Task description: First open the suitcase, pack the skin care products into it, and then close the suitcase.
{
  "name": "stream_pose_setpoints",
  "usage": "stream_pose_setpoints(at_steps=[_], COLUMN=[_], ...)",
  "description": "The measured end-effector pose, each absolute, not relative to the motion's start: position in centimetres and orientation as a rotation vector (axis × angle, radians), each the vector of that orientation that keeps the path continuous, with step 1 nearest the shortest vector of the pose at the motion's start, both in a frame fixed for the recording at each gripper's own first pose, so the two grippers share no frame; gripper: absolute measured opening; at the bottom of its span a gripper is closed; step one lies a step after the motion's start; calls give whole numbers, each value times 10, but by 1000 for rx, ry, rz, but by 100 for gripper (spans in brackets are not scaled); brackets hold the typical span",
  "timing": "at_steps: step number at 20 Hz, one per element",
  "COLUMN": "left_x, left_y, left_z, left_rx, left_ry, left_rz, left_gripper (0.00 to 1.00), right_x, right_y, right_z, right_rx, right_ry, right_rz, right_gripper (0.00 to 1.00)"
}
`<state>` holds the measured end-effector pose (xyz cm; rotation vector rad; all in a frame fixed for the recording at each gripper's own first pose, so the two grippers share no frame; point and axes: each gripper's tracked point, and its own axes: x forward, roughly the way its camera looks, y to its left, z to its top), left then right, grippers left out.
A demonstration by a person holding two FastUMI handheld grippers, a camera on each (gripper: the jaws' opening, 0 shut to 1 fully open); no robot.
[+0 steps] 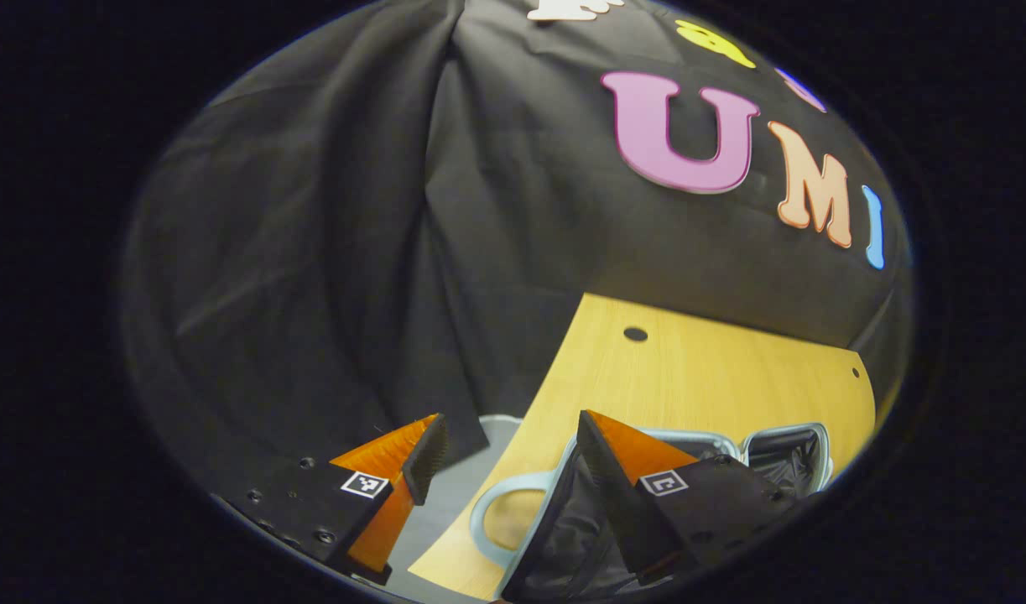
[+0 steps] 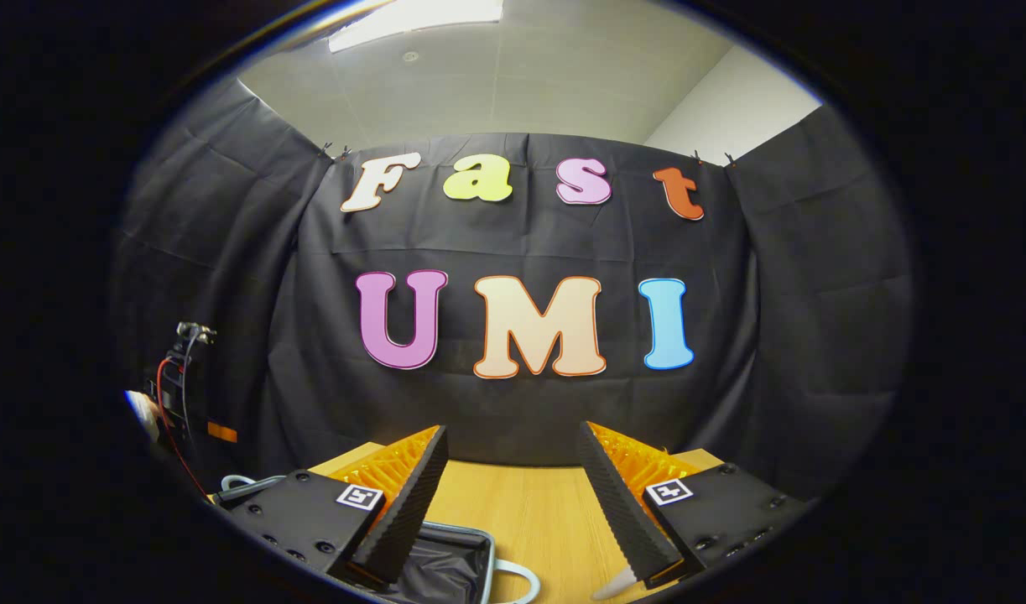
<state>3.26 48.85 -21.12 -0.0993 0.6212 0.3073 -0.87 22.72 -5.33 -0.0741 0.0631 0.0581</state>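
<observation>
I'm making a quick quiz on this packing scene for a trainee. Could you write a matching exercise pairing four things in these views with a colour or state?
Things:
1. left tongs
2. suitcase handle
3. table
4. suitcase lining

Colour or state:
A. pale blue loop
B. open, gripping nothing
C. black fabric, exposed
D. light wood with a round hole

Pairs: 1-B, 2-A, 3-D, 4-C
</observation>
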Motion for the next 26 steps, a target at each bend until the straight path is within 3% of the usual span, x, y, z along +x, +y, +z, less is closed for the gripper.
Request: stream_pose_setpoints(at_steps=[5, 8, 15, 26], left_x=[58, 61, 58, 39], left_y=[434, 382, 240, 44], left_z=[-132, -101, -64, -61], left_rx=[-42, -48, -86, -103], left_ry=[343, 251, 188, 230], left_rz=[269, 218, 65, -171], left_gripper=[94, 94, 93, 94], right_x=[-6, -5, 1, -1], right_y=[198, 169, 94, 4], right_z=[-48, -43, -25, -23], right_rx=[-85, -90, -91, -76], right_ry=[53, 45, 22, 30], right_rz=[34, 16, -5, 5], right_gripper=[99, 99, 99, 99])
